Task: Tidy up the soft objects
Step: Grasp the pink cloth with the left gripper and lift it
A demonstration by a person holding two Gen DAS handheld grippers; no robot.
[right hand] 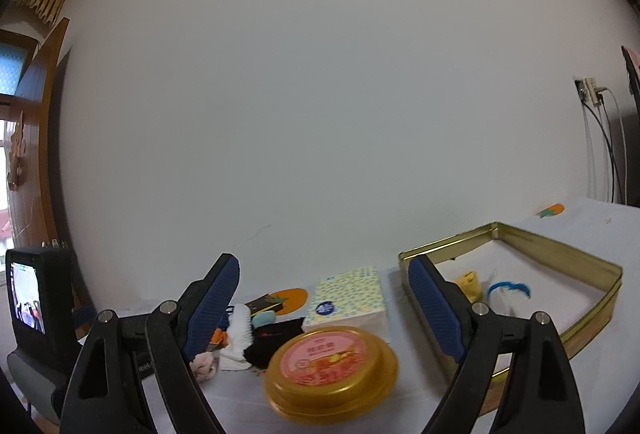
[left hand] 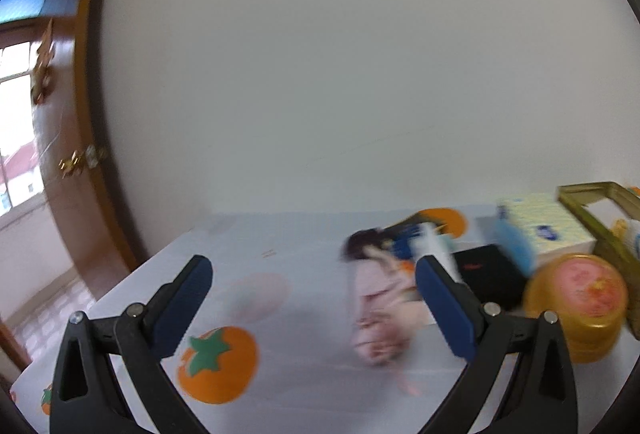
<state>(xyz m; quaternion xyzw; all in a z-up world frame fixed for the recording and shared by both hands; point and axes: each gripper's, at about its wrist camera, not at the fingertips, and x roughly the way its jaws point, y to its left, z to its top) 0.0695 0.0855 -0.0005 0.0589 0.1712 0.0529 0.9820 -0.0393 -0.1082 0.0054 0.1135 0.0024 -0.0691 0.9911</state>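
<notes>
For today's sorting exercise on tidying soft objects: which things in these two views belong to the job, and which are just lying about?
Belonging to the job:
doll
white knitted sock
gold tin tray, already holding a yellow soft item and a blue-trimmed white one

Just lying about:
round yellow tin
tissue pack
black box

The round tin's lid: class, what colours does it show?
The round tin's lid has a pink centre with a golden-yellow rim, clearest in the right wrist view.
</notes>
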